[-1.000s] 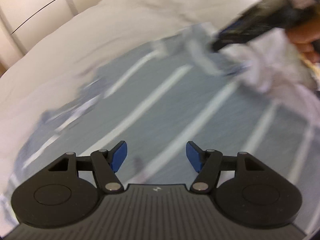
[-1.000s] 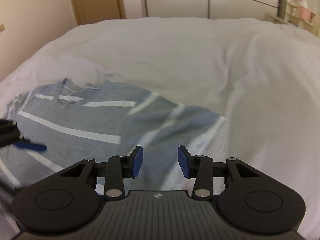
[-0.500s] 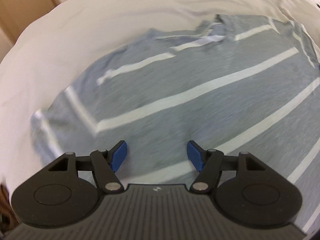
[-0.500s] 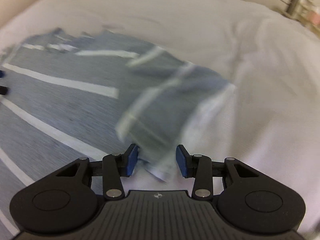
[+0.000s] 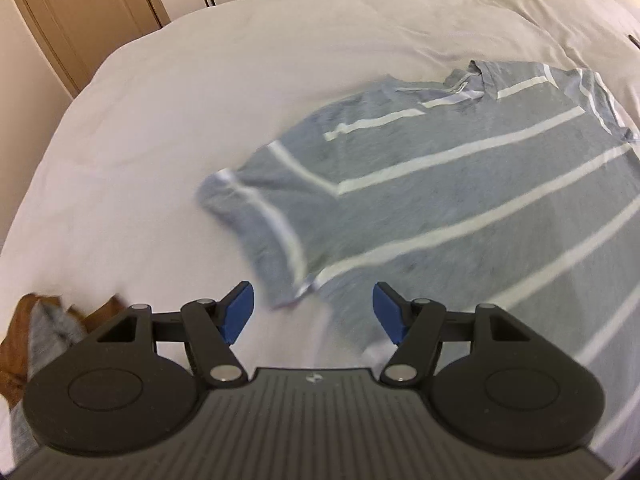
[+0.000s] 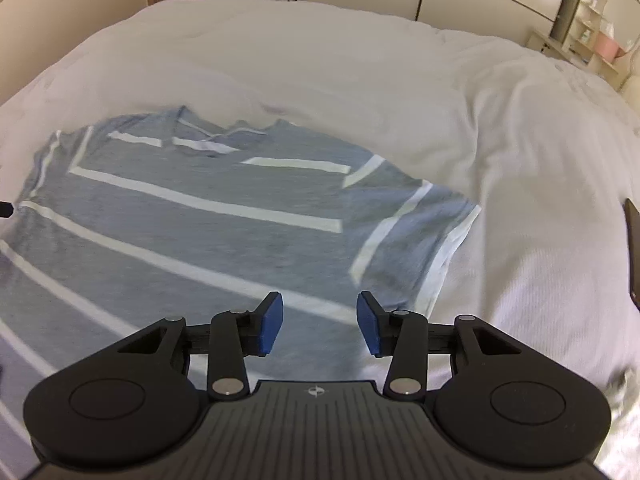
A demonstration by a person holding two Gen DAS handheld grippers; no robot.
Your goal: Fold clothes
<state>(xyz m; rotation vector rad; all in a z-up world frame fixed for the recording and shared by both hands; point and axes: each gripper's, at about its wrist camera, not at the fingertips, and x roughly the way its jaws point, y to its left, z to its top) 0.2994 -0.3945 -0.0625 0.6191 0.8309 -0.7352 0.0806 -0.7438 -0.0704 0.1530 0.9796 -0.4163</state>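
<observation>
White bedding covers a bed that fills both views, with wardrobe doors behind it and a shelf at the far right. On the bed we see a grey shirt with white stripes, spread flat, collar away from us and both short sleeves out to the sides.

Left claw: wide open, holding nothing. It hovers over the bedding at the edge of the shirt; the left sleeve lies just ahead of its fingers, the hem of that sleeve nearest the left pad.

Right claw: open somewhat less wide, also empty. It hovers above the shirt body, and the right sleeve lies just ahead and to the right of it.

At the lower left of the left view we note a brown and grey heap at the edge of the bed, too blurred to identify.

Risks, as we judge them. Both the shirt and the sheet are soft and thin, so a claw that closes low could pinch bedding along with the sleeve and drag the sheet into the fold. A grip on only the top layer of a sleeve would let the lower layer trail and crease. Uneven lifting by the two claws would skew the stripes and spoil a square fold. The rumpled collar may bunch further if the shirt is pulled.
</observation>
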